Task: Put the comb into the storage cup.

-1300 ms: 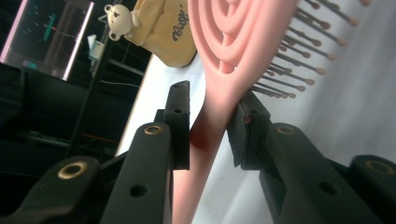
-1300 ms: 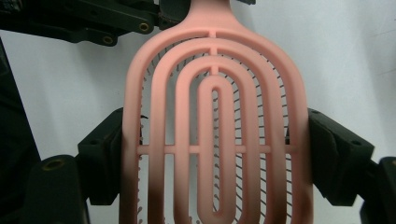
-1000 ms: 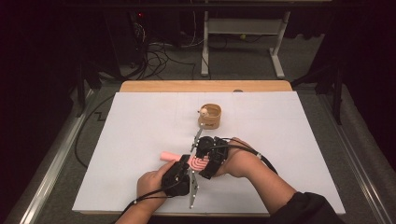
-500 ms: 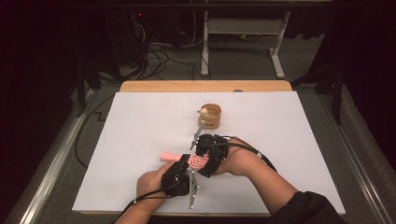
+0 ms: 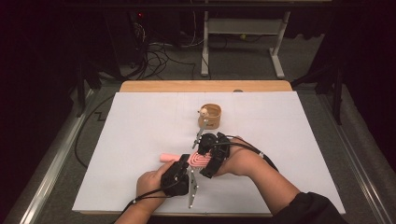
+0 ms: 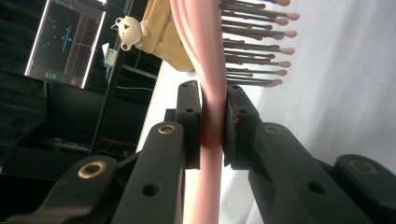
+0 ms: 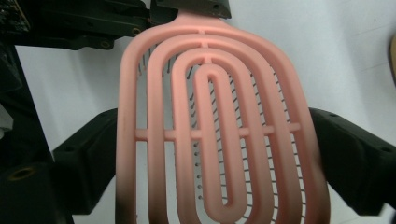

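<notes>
With your right gripper (image 5: 211,157) just opened around the pink vented plastic hairbrush (image 7: 212,126), only your left gripper (image 6: 214,122) clamps its neck, so the head may sag or twist.

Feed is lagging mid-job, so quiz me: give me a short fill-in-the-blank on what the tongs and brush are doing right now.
1. The left tongs are clamped on the pink ____.
2. The right tongs have just been ____, their jaws standing either side of the brush head.
3. The small white bear sits on the rim of the wooden ____.

Missing words: hairbrush; opening; cup
</notes>
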Tool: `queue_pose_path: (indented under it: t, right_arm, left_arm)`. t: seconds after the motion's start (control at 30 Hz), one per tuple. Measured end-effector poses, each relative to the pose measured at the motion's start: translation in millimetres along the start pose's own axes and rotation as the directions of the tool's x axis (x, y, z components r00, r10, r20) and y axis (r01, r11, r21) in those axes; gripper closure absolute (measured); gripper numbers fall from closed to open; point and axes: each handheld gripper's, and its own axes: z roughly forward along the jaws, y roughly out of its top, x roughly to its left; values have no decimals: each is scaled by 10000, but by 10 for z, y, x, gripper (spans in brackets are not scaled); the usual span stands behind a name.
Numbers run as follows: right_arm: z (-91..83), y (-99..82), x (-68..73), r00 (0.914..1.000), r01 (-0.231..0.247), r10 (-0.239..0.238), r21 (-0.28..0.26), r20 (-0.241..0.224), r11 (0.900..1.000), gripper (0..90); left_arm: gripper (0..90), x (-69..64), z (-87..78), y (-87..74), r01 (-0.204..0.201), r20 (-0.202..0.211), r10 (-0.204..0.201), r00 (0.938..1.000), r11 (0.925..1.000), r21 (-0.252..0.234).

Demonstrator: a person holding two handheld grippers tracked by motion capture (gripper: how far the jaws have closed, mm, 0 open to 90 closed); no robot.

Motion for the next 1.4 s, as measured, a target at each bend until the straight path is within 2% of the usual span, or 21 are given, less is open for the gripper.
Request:
queue_pose_path:
  t: [0.03, 0.07, 0.1, 0.13, 0.2, 0.33, 0.47, 0.5, 0.67, 0.7, 0.73, 0.87, 1.03, 1.1, 1.4]
  right_arm:
    - [-4, -11, 3, 10000, -30, 30, -44, -26, 10000, 33]
    - [-4, -11, 3, 10000, -30, 30, -44, -26, 10000, 33]
    - [-7, -18, 6, 10000, -65, 65, -68, 5, 10000, 17]
    - [-14, -24, 8, 10000, -83, 83, -10, 29, 10000, 4]
    - [-35, -48, 10, 9999, -74, 75, -97, 133, 9999, 4]
    - [-66, -77, 8, 9997, -167, 169, -169, 151, 9997, 4]
    - [-90, -121, -3, 9995, -239, 243, -212, 211, 9995, 4]
    - [-97, -139, -3, 9994, -260, 264, -180, 243, 9995, 4]
    - [-117, -191, -7, 9991, -304, 310, -192, 304, 9994, 4]
    - [-123, -208, -7, 9990, -303, 310, -205, 317, 9993, 4]
    - [-132, -228, -8, 9989, -318, 324, -198, 331, 9993, 4]
    - [-159, -328, -33, 9978, -529, 532, -104, 385, 9985, 4]
    - [-161, -463, -69, 9966, -685, 688, -94, 442, 9976, 4]
    - [-148, -549, -89, 9959, -768, 768, -1, 480, 9970, 4]
    - [-79, -825, -148, 9915, -1174, 1157, 253, 600, 9928, 4]
  left_arm:
    - [797, 26, -21, 4, -427, 21, 427, 9991, 9984, 359]
    - [797, 26, -21, 4, -427, 21, 427, 9991, 9984, 359]
    - [797, 4, -1, 1, -60, 25, 60, 10000, 10000, 66]
    - [797, -3, 13, -4, 139, 59, -138, 9999, 9999, -60]
    - [797, 28, 6, -15, 89, 139, -91, 9999, 9999, 142]
    - [796, 40, 3, -30, 137, 173, -140, 9998, 9998, 174]
    - [797, 65, 9, -56, 323, 190, -327, 9993, 9992, 220]
    - [797, 63, 15, -60, 473, 182, -475, 9987, 9988, 119]
    - [797, 73, 4, -63, 328, 200, -332, 9992, 9992, 222]
    - [797, 66, 9, -64, 407, 185, -409, 9990, 9991, 116]
    - [797, 72, 4, -62, 308, 227, -313, 9993, 9993, 231]
    - [798, 84, 5, -73, 401, 191, -406, 9990, 9988, 288]
    - [798, 121, -6, -98, 612, 157, -618, 9980, 9976, 317]
    - [798, 146, -7, -113, 865, 141, -869, 9961, 9959, 246]
    - [799, 204, -18, -141, 1382, 239, -1387, 9900, 9902, 191]
